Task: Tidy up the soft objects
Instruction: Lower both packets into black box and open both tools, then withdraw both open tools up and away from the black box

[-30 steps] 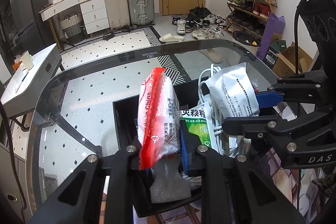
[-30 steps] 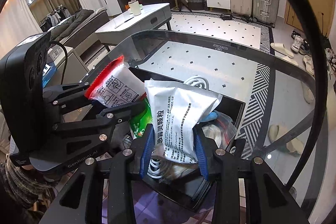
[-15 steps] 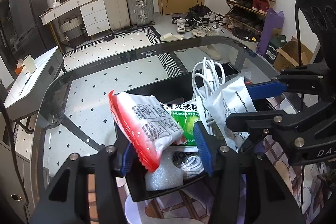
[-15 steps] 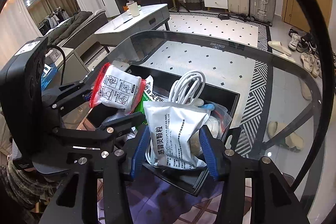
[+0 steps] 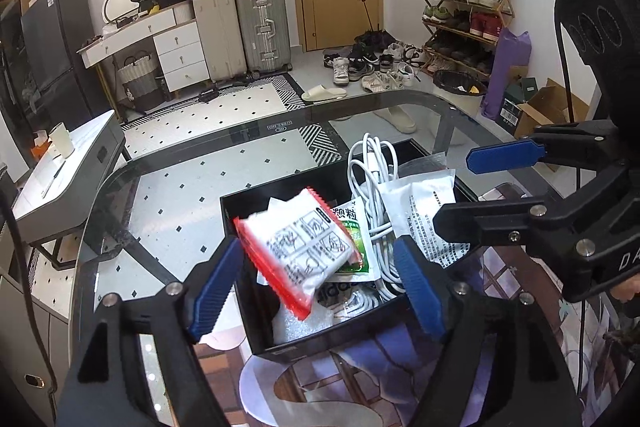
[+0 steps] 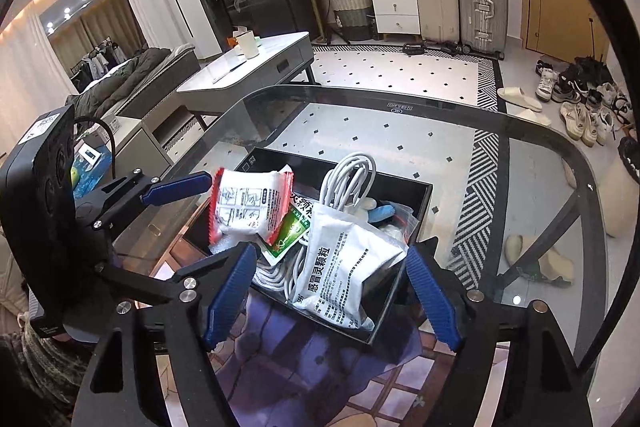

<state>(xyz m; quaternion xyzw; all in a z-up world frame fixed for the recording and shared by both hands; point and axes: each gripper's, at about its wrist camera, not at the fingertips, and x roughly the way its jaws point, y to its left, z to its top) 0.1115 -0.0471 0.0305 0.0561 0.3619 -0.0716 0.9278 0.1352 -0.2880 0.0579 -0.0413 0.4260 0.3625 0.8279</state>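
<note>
A black open box [image 5: 320, 341] [image 6: 422, 201] stands on the glass table [image 5: 180, 195]. My left gripper [image 5: 318, 287] hangs over the box's near left corner, its jaws opening. A red-edged white packet [image 5: 300, 255] [image 6: 248, 207] tilts, blurred, between the pads, and neither pad touches it. My right gripper [image 6: 332, 295] is over the box's near side, its jaws opening too. A silver-white packet [image 6: 344, 267] [image 5: 424, 211] lies loose in the box beneath it. A coiled white cable [image 5: 372, 179] [image 6: 348, 179] and a green packet [image 5: 354, 239] are also inside.
A printed mat [image 6: 304, 355] lies under the box's near side. The table's rounded glass edge [image 6: 360, 95] curves behind the box. Beyond it are a low white side table [image 6: 248, 75], suitcases [image 5: 260, 27] and shoes on the floor.
Both grippers went from shut to wide open and drew back upward. The red-edged packet tipped from upright to slanting over the box. The silver-white packet dropped into the box.
</note>
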